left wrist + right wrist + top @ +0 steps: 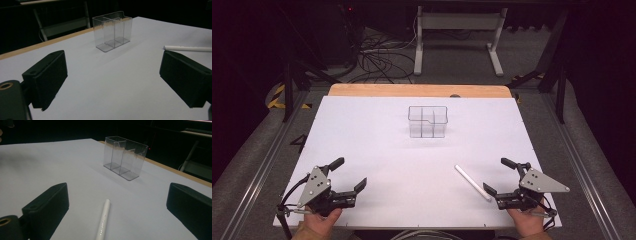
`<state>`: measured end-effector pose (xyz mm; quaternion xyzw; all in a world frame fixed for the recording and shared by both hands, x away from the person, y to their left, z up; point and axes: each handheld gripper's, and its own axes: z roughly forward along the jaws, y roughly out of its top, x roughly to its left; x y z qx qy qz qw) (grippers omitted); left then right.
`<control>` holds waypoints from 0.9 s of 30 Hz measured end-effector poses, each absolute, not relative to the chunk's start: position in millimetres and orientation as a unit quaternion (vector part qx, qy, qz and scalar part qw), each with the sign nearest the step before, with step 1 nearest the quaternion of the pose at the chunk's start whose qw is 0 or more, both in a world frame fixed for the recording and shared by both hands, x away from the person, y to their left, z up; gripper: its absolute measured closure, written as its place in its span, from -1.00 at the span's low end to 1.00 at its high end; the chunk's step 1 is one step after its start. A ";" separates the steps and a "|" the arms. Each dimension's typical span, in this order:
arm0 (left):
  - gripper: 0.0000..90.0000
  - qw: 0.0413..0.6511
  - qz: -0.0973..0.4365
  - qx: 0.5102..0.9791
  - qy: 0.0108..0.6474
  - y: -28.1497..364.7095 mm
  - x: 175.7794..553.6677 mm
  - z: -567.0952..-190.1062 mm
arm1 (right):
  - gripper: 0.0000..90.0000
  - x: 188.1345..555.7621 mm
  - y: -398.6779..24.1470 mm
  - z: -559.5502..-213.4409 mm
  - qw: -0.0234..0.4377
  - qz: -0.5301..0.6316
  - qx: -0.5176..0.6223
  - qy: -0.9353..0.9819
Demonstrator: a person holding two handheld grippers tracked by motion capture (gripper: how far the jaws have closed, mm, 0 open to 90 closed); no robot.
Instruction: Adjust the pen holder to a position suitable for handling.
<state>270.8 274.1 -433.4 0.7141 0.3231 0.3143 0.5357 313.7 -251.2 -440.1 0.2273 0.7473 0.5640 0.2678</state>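
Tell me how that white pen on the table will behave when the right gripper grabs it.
The white pen looks round and smooth, so it may roll or slip if nudged. It seems stiff and probably light. It lies flat between the open right gripper jaws.

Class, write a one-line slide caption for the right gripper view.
Open right gripper with a white pen lying between its jaws, clear divided organiser standing beyond.
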 end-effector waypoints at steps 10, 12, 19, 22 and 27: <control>-0.80 0.530 0.316 0.716 0.326 274.5 270.7 -433.6 | -0.88 321.8 -240.6 -431.8 0.246 0.559 0.226 0.759; -0.80 0.531 0.314 0.716 0.327 274.4 270.7 -433.8 | -0.88 323.8 -239.4 -430.7 0.245 0.557 0.224 0.762; -0.76 0.531 0.311 0.717 0.329 274.5 271.7 -434.3 | -0.88 337.7 -228.8 -415.8 0.239 0.550 0.225 0.768; -0.76 0.531 0.311 0.717 0.328 274.8 271.7 -434.2 | -0.88 342.0 -225.7 -412.7 0.238 0.547 0.224 0.771; -0.76 0.531 0.311 0.717 0.328 274.8 272.3 -434.6 | -0.88 351.2 -212.9 -404.1 0.230 0.542 0.211 0.780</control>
